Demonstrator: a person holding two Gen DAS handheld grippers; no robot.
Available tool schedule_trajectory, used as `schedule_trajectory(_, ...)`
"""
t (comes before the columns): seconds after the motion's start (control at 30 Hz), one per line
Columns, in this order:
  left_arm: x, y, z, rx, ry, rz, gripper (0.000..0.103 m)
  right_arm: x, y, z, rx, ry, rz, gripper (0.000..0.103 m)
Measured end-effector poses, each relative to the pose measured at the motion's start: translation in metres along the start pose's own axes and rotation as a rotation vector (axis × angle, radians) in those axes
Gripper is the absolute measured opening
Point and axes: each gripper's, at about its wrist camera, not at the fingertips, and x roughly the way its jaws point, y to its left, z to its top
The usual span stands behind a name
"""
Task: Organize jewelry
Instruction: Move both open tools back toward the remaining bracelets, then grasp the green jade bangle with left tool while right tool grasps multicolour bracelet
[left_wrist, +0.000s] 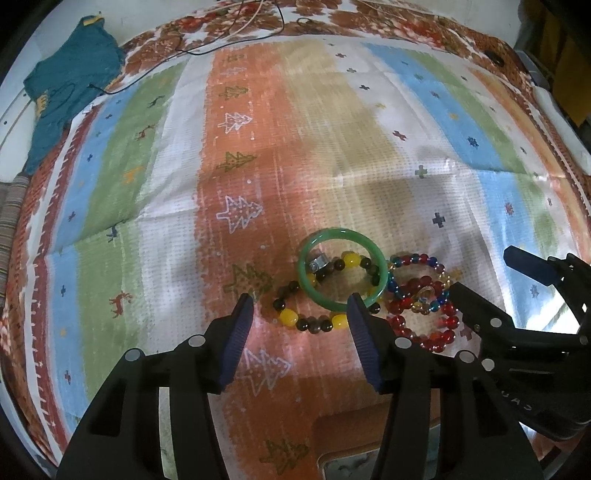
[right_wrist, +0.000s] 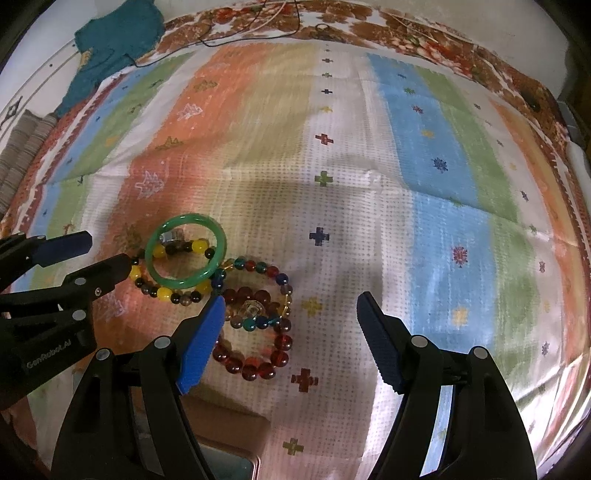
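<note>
Right now my left gripper hangs released over the yellow-and-brown bead bracelet, gripping nothing. My right gripper also stands wide, empty, above the red bead bracelet. Both bracelets lie on the striped cloth, the green bangle overlapping the yellow one.
</note>
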Motion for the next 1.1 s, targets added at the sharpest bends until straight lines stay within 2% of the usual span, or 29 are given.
schedule_trajectory(0.9,0.043,0.007,0.02,-0.011,0.072,-0.002,0.053,0.037,-0.004,0.014,-0.007,0.077,-0.011,0.073)
schedule_trajectory(0.97,0.046,0.007,0.02,-0.008,0.077,0.001,0.05,0.039,-0.003,0.016,-0.009,0.077,-0.015,0.064)
schedule_trajectory(1.1,0.054,0.009,0.018,-0.008,0.095,0.001,0.032,0.048,-0.004,0.016,-0.007,0.101,-0.008,0.055)
